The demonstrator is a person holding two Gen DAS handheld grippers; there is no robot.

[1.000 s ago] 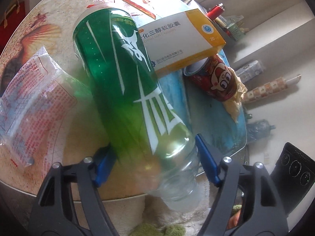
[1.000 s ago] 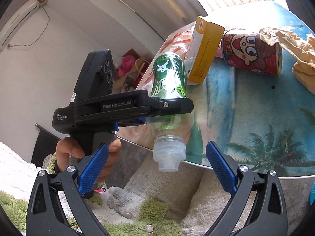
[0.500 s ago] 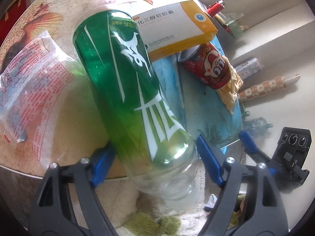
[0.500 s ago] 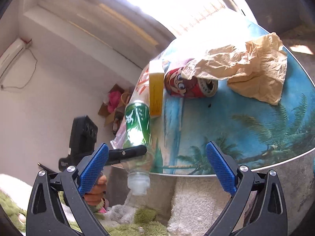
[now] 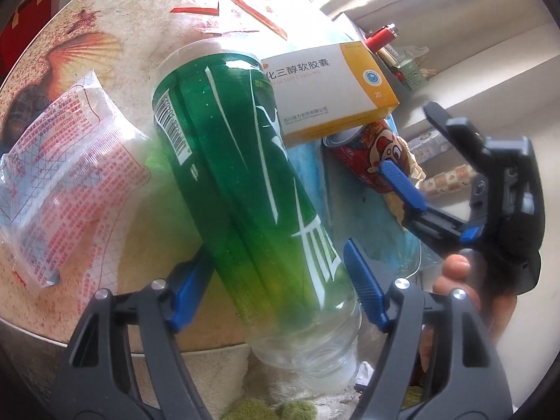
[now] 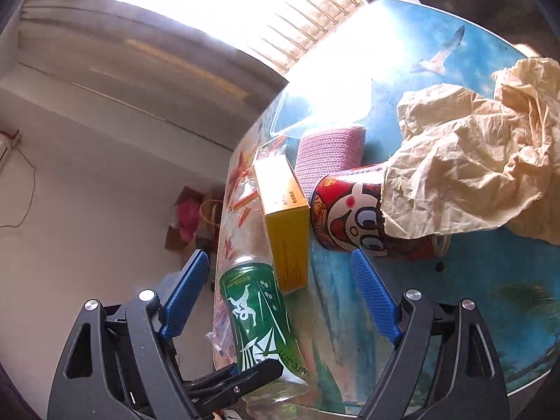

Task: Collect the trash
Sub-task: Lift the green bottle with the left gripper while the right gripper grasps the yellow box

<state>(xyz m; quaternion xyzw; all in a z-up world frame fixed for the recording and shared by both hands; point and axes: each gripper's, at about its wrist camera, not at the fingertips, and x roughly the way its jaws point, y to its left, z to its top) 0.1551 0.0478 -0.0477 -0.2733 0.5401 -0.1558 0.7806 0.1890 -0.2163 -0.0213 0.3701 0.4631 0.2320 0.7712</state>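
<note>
The bottle [image 5: 252, 189] lies on the table [image 5: 87, 31] between my left pads. The box [image 5: 329, 87] sits at its one o'clock, the can [image 5: 364, 154] probably touching beyond; the wrapper [image 5: 59, 168] at nine.

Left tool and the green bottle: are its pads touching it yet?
Cannot tell. In the left wrist view the closing left tool straddles the green bottle; the pads look close, but neither contact nor gap shows plainly.
</note>
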